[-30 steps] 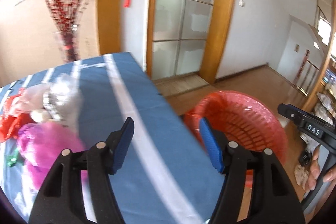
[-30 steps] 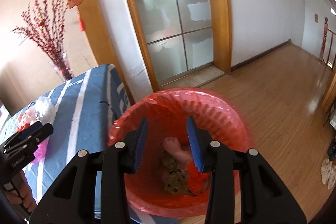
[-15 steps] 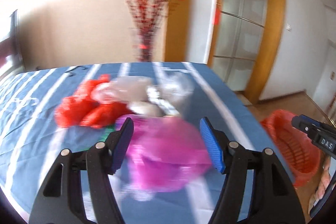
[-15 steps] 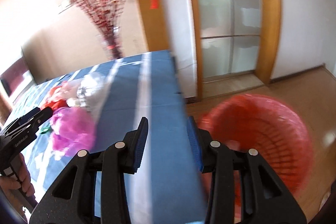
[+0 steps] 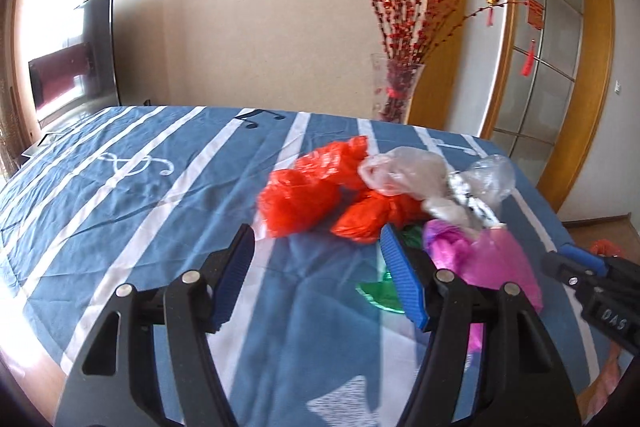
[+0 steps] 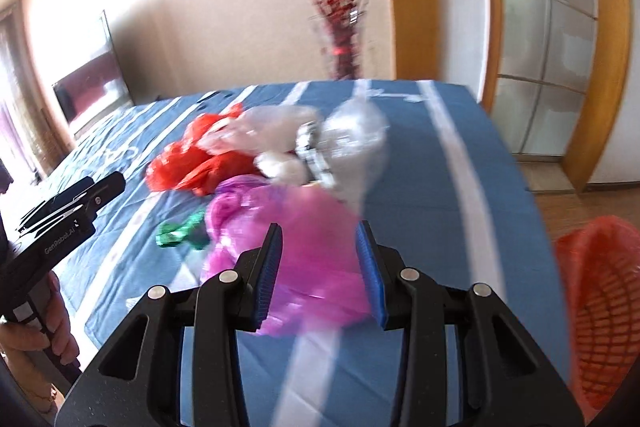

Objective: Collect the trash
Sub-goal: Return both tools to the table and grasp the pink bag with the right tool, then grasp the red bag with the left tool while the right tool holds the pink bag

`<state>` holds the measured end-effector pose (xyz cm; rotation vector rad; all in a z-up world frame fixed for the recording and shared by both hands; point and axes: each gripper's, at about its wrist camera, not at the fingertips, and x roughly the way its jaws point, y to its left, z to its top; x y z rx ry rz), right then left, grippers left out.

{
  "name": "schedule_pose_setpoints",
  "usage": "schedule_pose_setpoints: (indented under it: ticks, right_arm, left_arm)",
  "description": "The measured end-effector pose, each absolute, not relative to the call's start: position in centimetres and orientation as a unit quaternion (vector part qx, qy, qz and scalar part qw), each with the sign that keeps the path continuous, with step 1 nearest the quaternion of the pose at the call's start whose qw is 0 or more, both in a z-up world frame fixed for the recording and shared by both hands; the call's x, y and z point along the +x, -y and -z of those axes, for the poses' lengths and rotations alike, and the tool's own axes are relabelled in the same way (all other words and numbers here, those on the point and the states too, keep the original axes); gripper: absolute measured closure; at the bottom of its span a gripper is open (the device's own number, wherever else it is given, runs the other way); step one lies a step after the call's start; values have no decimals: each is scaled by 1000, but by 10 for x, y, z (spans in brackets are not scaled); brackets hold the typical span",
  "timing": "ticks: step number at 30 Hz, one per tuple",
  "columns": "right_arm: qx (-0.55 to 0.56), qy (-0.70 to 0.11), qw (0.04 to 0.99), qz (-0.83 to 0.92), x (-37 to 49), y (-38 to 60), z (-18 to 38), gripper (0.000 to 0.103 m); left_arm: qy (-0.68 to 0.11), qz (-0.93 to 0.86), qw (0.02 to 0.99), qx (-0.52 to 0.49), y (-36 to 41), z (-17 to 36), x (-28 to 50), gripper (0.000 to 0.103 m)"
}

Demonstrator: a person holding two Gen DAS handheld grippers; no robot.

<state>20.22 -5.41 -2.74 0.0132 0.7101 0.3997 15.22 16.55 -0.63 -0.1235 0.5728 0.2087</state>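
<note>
I am lining my right hand-held gripper [image 6: 318,267], half open and empty, over the crumpled magenta plastic bag [image 6: 304,243]; left hand-held gripper [image 5: 316,277] gaping, empty, beside the bag; pinching deep should beat slippage.

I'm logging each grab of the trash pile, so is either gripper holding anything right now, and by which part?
Nothing is held. The left gripper and the right gripper both stand open and empty above the table, short of the pink bag.
</note>
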Motion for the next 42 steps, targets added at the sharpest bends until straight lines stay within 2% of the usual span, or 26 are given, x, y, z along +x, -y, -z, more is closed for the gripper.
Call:
schedule_pose_setpoints:
  ticks: [7,8,9,12,14,16,19,24,36,42]
  right_arm:
    - [-11,-367,906,-209,217,11,42,63]
    - [-13,-369,905,-210,219,6,45,62]
    - [-16,-372,904,-208,220,2,48,56]
    - [-31,-383,901,-202,224,-7,58,54]
    - [-36,-392,896,-205,224,-8,65,61]
    - [-33,-392,895,-207,221,-5,67,76]
    - [-29,-390,896,-212,218,1,64,90]
    - [-20,-378,903,-204,214,18,57,94]
    - [9,-348,921,-177,208,75,39,95]
    - [3,-361,923,-133,212,101,53,94]
  left_arm:
    - [-289,-108,948,-72,-182,15,150,39]
    - [-290,-109,948,-72,-183,16,150,39]
    - [-291,-108,948,-72,-184,17,151,39]
    - [-294,-107,947,-73,-185,19,152,39]
    - [-295,-107,947,-72,-185,19,152,39]
    - [-296,-106,947,-73,-185,21,153,39]
    - [-300,-104,945,-77,-185,22,155,39]
    - [-306,-99,943,-82,-183,25,157,39]
    - [-317,-83,941,-83,-171,26,168,39]
    - [-320,-79,941,-78,-166,29,168,39]
